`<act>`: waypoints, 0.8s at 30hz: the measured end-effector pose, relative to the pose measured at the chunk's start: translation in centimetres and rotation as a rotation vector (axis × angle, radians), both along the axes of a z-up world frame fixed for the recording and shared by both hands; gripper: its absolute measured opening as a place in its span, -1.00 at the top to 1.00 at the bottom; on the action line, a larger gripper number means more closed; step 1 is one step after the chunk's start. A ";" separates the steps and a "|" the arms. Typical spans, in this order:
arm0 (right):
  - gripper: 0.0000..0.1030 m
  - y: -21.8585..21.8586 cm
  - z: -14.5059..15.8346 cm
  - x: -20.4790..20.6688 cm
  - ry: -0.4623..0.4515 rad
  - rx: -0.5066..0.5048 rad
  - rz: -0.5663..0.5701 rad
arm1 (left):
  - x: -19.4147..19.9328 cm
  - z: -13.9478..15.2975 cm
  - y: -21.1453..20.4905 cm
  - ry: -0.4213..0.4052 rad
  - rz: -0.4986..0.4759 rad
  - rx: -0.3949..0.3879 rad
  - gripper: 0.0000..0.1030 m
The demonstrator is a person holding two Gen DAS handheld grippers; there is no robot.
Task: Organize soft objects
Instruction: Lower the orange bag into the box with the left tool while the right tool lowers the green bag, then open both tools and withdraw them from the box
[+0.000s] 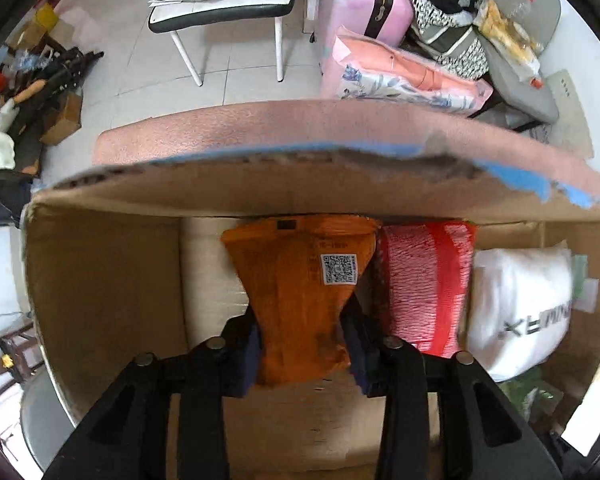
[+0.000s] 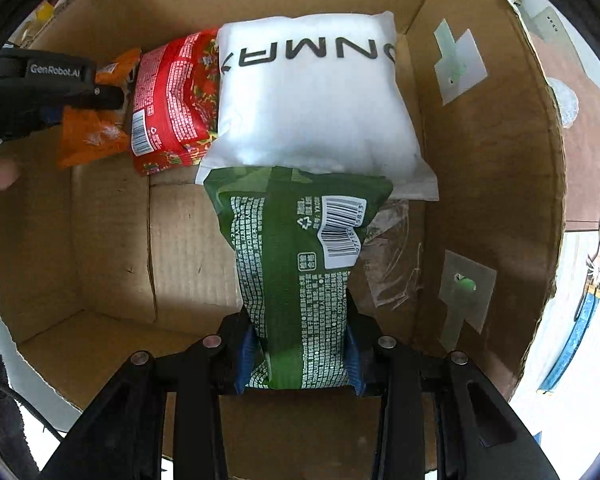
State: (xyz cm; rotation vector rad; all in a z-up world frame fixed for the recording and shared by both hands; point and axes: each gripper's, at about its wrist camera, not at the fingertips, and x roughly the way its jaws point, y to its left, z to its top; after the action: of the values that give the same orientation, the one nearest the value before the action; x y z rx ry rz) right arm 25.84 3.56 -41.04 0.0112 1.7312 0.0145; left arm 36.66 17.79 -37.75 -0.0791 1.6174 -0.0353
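My left gripper point(image 1: 305, 336) is shut on an orange soft pack point(image 1: 300, 280) and holds it inside an open cardboard box point(image 1: 100, 280), against the far wall. A red pack point(image 1: 424, 288) stands to its right, then a white pillow pack point(image 1: 520, 312). My right gripper point(image 2: 300, 352) is shut on a green soft pack point(image 2: 292, 264) inside the same box point(image 2: 480, 160), just in front of the white pillow pack point(image 2: 312, 92). The red pack point(image 2: 172, 108) and orange pack point(image 2: 88, 136) lie at the back left, with the left gripper point(image 2: 100, 100) on the orange one.
Beyond the box's far flap point(image 1: 260, 184) are a chair point(image 1: 220, 16) piled with cushions, a pink suitcase point(image 1: 364, 0), a pink bedding pack point(image 1: 400, 76) and floor clutter point(image 1: 28, 96). Tape patches point(image 2: 460, 64) stick to the box's right wall. The box floor point(image 2: 112, 240) shows left of the green pack.
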 end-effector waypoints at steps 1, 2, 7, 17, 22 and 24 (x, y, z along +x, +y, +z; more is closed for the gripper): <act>0.18 0.0 0.1 0.1 0.005 0.008 0.001 | 0.0 0.4 0.0 -0.002 -0.003 -0.004 0.15; 0.02 0.0 0.5 0.2 0.004 0.022 0.000 | 0.0 0.9 0.0 -0.010 -0.006 -0.002 -0.01; -0.60 0.2 3.7 0.8 -0.061 0.053 -0.004 | -0.8 4.3 0.0 -0.059 -0.025 0.006 -0.45; -1.00 -1.1 9.7 -0.5 -0.180 0.049 0.009 | -7.2 11.5 0.8 -0.205 0.001 0.011 -0.97; -1.00 -2.6 12.3 -1.3 -0.225 0.028 0.020 | -10.2 13.9 0.3 -0.249 -0.001 0.003 -0.97; -1.00 -3.1 13.7 -2.2 -0.241 0.020 0.021 | -11.4 14.9 -0.1 -0.268 -0.002 0.007 -0.97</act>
State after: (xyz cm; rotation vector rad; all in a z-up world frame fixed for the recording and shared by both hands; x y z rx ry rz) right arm 23.67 0.45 -27.36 0.0058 1.4897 0.0475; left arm 25.28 17.66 -22.90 -0.0650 1.3495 -0.0400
